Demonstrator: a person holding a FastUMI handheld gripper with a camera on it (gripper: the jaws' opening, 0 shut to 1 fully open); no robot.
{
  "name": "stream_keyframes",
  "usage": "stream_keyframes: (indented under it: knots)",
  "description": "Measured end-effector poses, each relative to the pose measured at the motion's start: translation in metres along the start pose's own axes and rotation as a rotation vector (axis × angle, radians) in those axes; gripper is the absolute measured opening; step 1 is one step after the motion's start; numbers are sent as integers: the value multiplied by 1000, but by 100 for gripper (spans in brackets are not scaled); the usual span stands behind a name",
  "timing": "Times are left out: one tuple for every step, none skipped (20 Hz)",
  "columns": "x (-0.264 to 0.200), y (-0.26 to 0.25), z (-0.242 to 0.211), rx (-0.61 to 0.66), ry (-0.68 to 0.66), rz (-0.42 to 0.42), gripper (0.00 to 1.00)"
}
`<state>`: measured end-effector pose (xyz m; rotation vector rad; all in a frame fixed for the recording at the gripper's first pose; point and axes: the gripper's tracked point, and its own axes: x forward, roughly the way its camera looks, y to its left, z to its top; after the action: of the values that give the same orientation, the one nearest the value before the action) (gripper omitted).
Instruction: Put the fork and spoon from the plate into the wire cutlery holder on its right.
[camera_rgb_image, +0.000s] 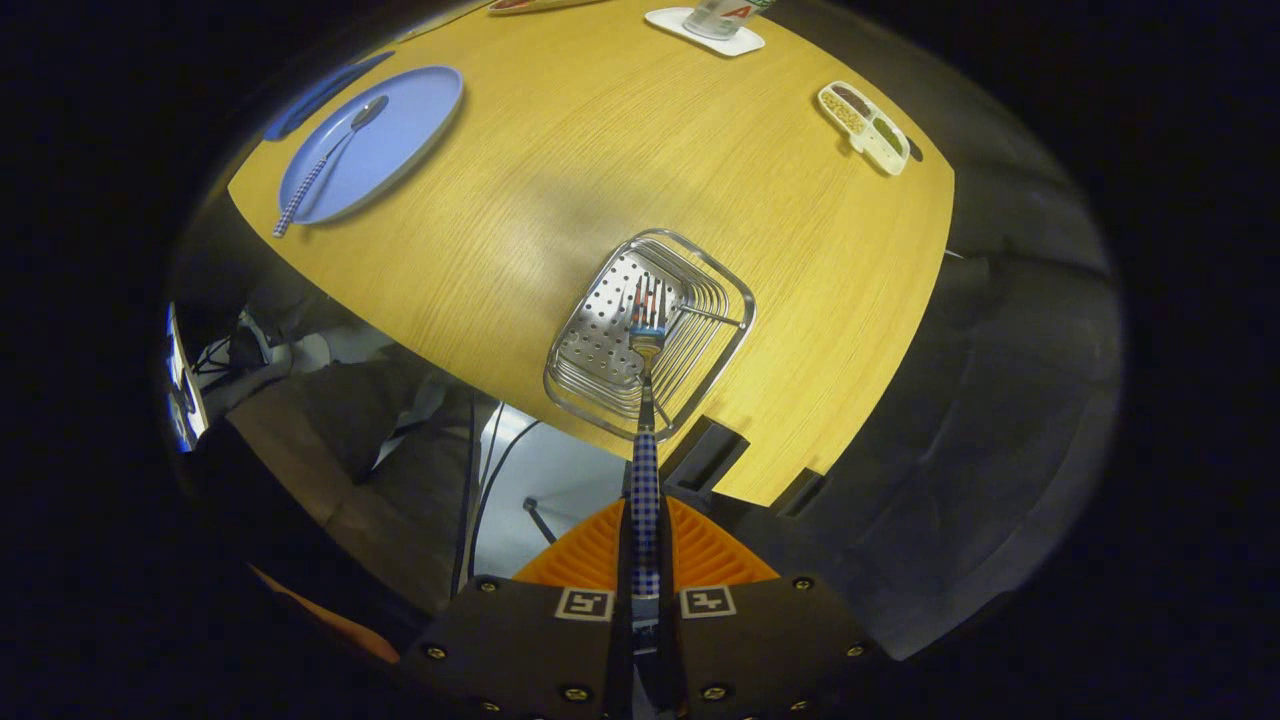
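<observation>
The fingers (646, 560) were clamped on the fork (645, 440) handle, its tines over the wire cutlery holder (600, 340) just ahead. The spoon (325, 165) lay on the plate (400, 130) well beyond, leftward.

The gripper (645, 560) has its fingers (610, 545) pressed together on the fork (645, 470).

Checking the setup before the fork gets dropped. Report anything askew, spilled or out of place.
Nothing spilled or damaged. The gripper is shut on the fork, tines over the wire cutlery holder. The holder sits at the table edge. The spoon lies on the plate, its handle end overhanging the rim.
</observation>
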<state>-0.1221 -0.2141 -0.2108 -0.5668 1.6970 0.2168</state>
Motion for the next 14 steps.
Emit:
stream_keyframes:
  knots:
    - [0,0,2,-13,17,4,10]
    - [-2,0,5,-23,19,0,10]
    - [-5,-1,10,-26,7,-5,12]
    - [-4,-3,14,-21,-6,-16,14]
    - [-5,-4,18,-11,-26,-22,15]
    - [-7,-4,21,-1,-40,-25,15]
    - [-9,-5,23,10,-60,-29,21]
    - [-15,-6,25,24,-82,-36,29]
    - [-20,-6,26,38,-104,-43,56]
    - [-23,-6,26,49,-126,-46,63]
    - [-27,-4,24,69,-142,-47,79]
    - [-29,0,23,98,-163,-49,80]
    - [-33,2,24,124,-199,-65,82]
    - [-29,7,29,152,-251,-62,84]
